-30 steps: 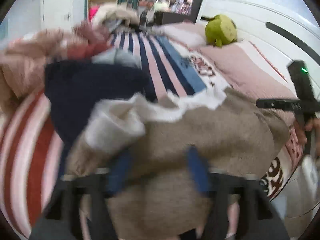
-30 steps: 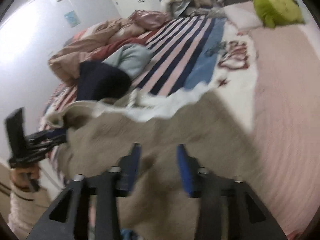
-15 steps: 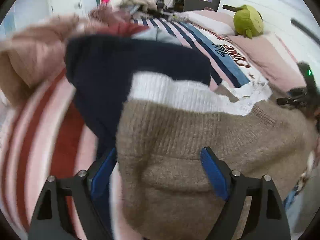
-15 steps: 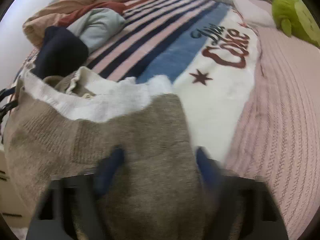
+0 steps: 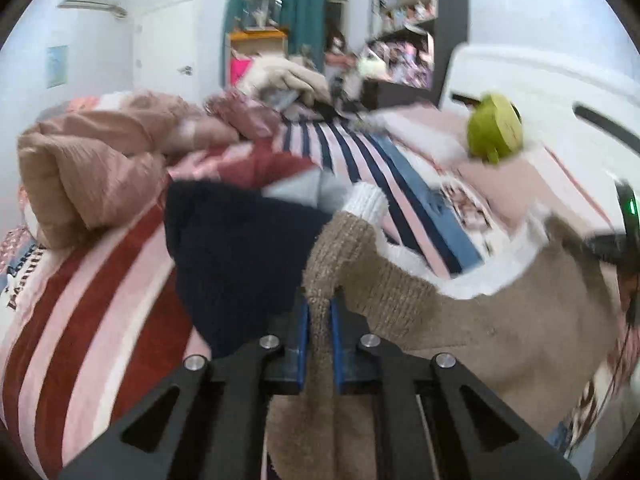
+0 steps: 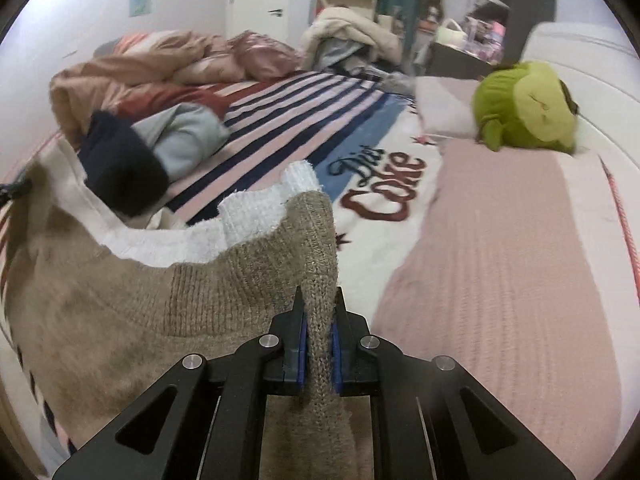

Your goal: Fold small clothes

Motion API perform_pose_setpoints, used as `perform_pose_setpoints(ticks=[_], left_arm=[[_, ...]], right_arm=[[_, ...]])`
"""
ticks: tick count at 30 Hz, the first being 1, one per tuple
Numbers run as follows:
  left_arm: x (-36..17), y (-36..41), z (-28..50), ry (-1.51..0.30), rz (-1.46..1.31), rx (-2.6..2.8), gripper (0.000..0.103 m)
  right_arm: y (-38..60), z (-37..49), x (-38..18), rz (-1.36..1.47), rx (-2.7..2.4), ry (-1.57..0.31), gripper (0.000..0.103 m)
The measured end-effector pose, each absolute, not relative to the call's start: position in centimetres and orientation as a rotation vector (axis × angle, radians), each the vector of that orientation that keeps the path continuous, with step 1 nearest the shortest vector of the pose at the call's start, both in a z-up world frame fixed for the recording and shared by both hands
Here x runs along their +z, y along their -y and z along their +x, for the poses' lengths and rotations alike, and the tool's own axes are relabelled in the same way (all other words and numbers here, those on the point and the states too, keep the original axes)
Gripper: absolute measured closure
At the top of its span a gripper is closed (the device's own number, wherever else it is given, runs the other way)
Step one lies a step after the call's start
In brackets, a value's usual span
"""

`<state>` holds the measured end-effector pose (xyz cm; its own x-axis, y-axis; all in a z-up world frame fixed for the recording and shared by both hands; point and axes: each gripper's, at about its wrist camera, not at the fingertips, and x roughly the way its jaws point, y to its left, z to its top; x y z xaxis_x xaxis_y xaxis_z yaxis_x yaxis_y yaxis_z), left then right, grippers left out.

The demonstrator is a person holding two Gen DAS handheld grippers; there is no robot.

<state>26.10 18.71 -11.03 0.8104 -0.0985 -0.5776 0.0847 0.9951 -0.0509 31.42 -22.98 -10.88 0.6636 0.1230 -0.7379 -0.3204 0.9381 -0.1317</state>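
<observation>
Your left tongs and right tongs each pinch a fold of the beige knit sweater, which hangs stretched between them above the bed.

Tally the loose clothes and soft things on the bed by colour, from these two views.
Tan with white trim: 1, the sweater pinched in both the left gripper and right gripper
Navy: 1, the dark garment
Light blue-grey: 1, the bundled garment
Green: 1, the plush toy
Total: 4
</observation>
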Motion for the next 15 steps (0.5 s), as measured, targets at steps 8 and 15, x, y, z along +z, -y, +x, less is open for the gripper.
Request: perform_pose_setpoints(ticks=[8,15], left_arm=[[-13.9,-16.5,33.1,-0.756,0.070,0.001,0.057],[-9.7,-18.2,25.7,-0.676,-0.037,-0.107,0.021]], right_arm=[[24.9,34.1,-13.8,-0.185,0.125,-0.939,0.087],[24.8,28.1,-9.0,-0.143,0.237,-0.825,0.048]])
